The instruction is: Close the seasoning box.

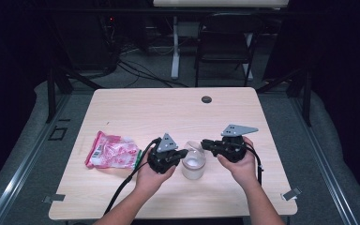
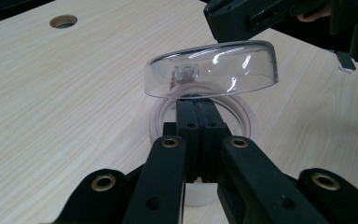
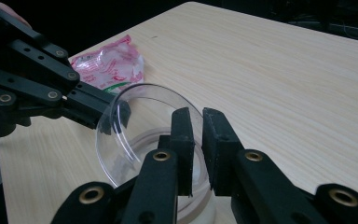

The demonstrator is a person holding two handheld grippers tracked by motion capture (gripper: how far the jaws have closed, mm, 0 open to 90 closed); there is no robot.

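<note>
— Starting at the left, what do we have?

— On the wooden table we see a pink snack packet lying flat near the left edge, well apart from both hands.

— And the left gripper?

— We see its jaws pressed together with no gap, pinching the near edge of the clear plastic lid. The lid stands tilted above the mouth of the small clear cup, raised off its rim on the side facing the left gripper view.

— Where is the cup itself?

— It stands upright on the table between our two hands, just beside the left gripper's tips.

— The right gripper?

— We see a narrow gap between its jaws; nothing is pressed between the pads. Its tips are just beside the lid's far edge, over the cup. Whether they touch the lid we cannot tell.
</note>
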